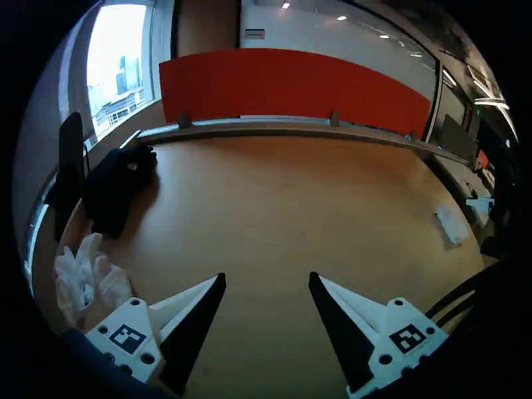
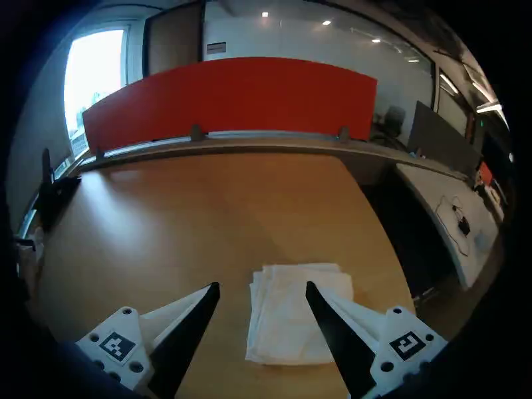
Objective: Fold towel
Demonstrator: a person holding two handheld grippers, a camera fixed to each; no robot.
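A white towel (image 2: 292, 316) lies folded into a thick rectangle near the front right of the wooden table (image 2: 199, 206) in the right gripper view. My right gripper (image 2: 261, 287) is open just in front of it, its right finger (image 2: 332, 332) crossing the towel's right side, nothing clamped. In the left gripper view my left gripper (image 1: 267, 276) is open over bare table (image 1: 279, 199), holding nothing. A small white bundle (image 1: 452, 223) at the table's right edge may be the towel, too small to tell.
A red partition (image 1: 292, 83) runs along the table's far edge. A black cloth heap (image 1: 116, 186) and crumpled white material (image 1: 86, 276) sit at the left. A second desk (image 2: 452, 213) with cables stands across a gap on the right.
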